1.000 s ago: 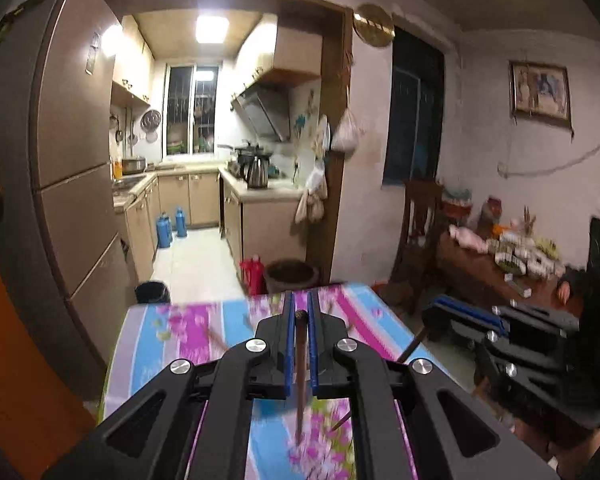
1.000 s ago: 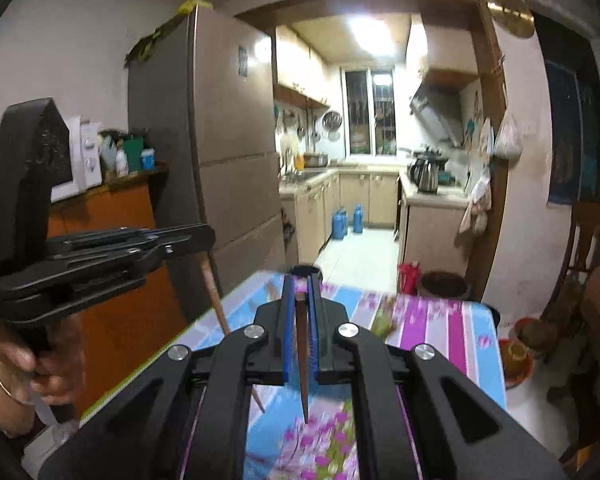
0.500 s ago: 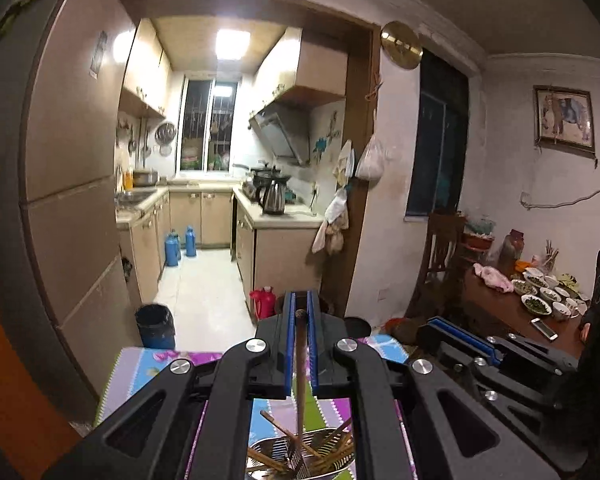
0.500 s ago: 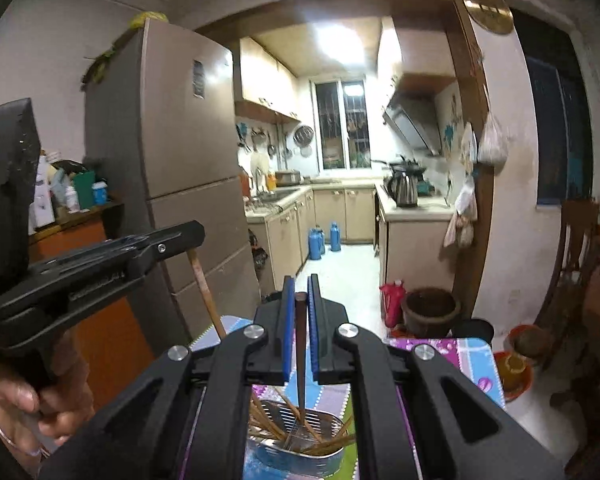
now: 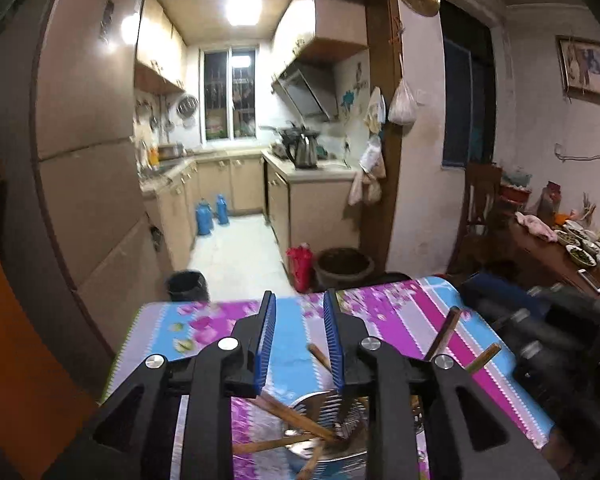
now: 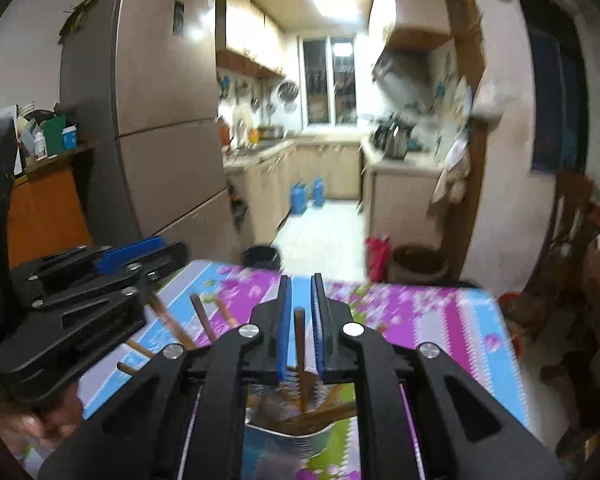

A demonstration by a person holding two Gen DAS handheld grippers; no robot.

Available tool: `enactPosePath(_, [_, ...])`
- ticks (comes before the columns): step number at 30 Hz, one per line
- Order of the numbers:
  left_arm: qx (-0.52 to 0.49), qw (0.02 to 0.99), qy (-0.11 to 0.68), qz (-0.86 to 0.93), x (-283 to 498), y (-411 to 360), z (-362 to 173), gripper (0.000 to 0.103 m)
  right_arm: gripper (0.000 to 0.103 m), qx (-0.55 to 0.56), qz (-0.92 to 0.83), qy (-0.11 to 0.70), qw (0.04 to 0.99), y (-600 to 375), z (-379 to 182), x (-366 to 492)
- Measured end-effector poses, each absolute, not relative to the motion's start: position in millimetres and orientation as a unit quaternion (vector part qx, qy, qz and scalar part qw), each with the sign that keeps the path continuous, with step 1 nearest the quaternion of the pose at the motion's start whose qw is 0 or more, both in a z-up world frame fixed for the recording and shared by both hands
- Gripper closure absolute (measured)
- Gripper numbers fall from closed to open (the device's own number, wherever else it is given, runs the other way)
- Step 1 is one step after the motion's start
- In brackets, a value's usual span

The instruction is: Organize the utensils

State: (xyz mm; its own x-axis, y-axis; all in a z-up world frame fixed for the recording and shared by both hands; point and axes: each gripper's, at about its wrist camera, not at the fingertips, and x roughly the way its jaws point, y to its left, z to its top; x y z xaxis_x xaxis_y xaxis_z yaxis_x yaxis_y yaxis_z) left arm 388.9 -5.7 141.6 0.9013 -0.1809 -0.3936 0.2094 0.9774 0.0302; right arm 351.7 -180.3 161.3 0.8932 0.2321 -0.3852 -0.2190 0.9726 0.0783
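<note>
A round metal holder (image 5: 320,404) with several wooden chopsticks (image 5: 292,416) stands on the flowery tablecloth (image 5: 400,312), right under both grippers. My left gripper (image 5: 299,336) hovers over it; its jaws are opening and nothing is between the blue pads. In the right wrist view the holder (image 6: 300,444) sits below my right gripper (image 6: 300,312). Its jaws are opening a little, and one chopstick (image 6: 299,344) stands loose between the pads with thin gaps on both sides and its lower end down in the holder. The left gripper (image 6: 168,254) shows at the left.
A tall fridge (image 6: 160,120) and an orange cabinet (image 6: 44,208) stand to the left. Past the table's far edge are a black bin (image 5: 187,285), a red flask (image 5: 300,266) and a brown pot (image 5: 344,266). A wooden chair (image 5: 478,208) and a table of dishes (image 5: 580,248) are at the right.
Both grippers sank toward the holder. The left pads parted and its chopstick dropped out. The right pads parted slightly and its chopstick slid lower between them.
</note>
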Motion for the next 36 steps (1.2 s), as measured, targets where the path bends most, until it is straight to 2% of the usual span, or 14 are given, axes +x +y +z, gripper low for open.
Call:
enactPosePath(4, [0.056,0.988,0.133,-0.052,336.2,7.7,174.3,0.075,0.094,0.031,0.131,0.127,0.983,-206.4,204.6,285.2])
enactPosePath(6, [0.073,0.992,0.101,-0.024,298.0,13.7,183.5,0.063,0.088,0.022,0.133,0.098,0.986,-214.1,215.7,243.4])
enactPosePath(7, [0.080,0.994,0.080,-0.008,272.0,17.5,184.3,0.060,0.066,0.014,0.131,0.081,0.988,-216.5,216.7,216.5])
enactPosePath(8, [0.087,0.994,0.068,0.000,250.5,19.1,181.6,0.054,0.035,0.008,0.128,0.067,0.989,-217.8,213.7,190.1])
enactPosePath(9, [0.099,0.993,0.059,0.017,229.1,18.6,175.6,0.046,0.027,0.001,0.130,0.059,0.990,-216.7,209.8,171.8])
enactPosePath(10, [0.107,0.992,0.052,0.037,211.5,17.6,168.6,0.041,0.026,-0.011,0.131,0.057,0.990,-214.0,201.1,149.6])
enactPosePath(12, [0.116,0.991,0.043,0.050,179.7,14.8,153.6,0.024,0.025,-0.021,0.121,0.058,0.991,-210.3,183.5,122.0])
enactPosePath(14, [0.110,0.992,0.049,0.049,148.0,12.2,134.4,0.014,0.009,-0.019,0.110,0.064,0.992,-206.0,158.2,94.6])
enactPosePath(15, [0.099,0.992,0.052,0.049,131.9,10.8,123.3,0.007,0.005,-0.016,0.102,0.064,0.993,-204.2,150.3,87.3])
enactPosePath(18, [0.084,0.993,0.062,0.047,101.5,2.2,98.7,0.004,0.005,-0.009,0.074,0.084,0.994,-198.5,120.8,68.2])
enactPosePath(22, [0.080,0.987,0.134,0.024,82.8,-13.8,62.4,0.004,0.005,0.010,0.027,0.125,0.992,-197.0,93.6,57.1])
enactPosePath(28, [0.066,0.988,0.134,0.025,49.9,-18.0,33.5,0.004,0.005,0.000,-0.053,0.094,0.994,-200.0,71.3,39.3])
enactPosePath(36, [0.037,0.988,0.151,0.018,43.1,0.7,21.1,0.004,0.005,-0.006,-0.046,0.121,0.992,-203.3,53.5,42.5])
